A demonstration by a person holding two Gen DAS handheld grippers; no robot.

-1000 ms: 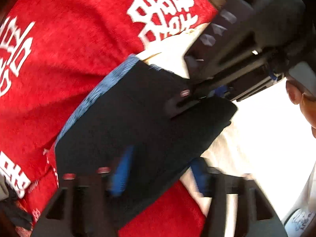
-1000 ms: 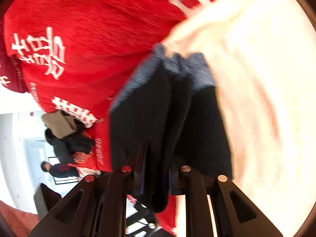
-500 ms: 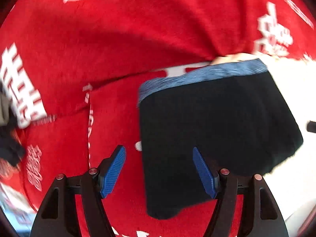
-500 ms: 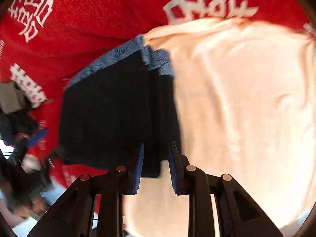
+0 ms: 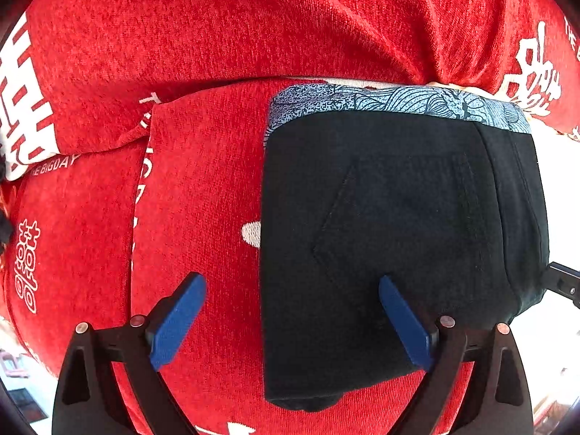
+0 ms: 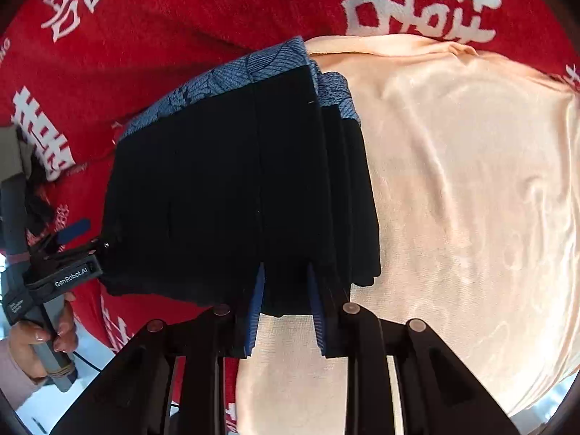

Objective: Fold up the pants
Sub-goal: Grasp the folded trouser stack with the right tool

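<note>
Seemingly done: black fabric pants with blue patterned waistband [image 5: 391, 224] folded into a compact stack.
Place: red printed cloth [image 5: 203, 188], overlapping cream cloth [image 6: 464, 188].
Left gripper [image 5: 290, 320]: spread, empty.
Right gripper [image 6: 286, 311]: pinching stack's near edge.
Left: release, tidy.

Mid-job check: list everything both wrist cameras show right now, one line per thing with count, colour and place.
folded pants: one, black with a blue patterned waistband, lying partly on the red blanket and partly on the peach cloth.
red blanket: one, red with white characters, spread under everything.
peach cloth: one, pale peach, on the blanket to the right of the pants.
dark clothing pile: one heap, black and tan, at the left edge of the right wrist view.
left gripper: blue pads, open, above the left edge of the pants.
right gripper: blue pads, shut on the near edge of the pants.
hand: one, holding the left gripper's handle.
</note>
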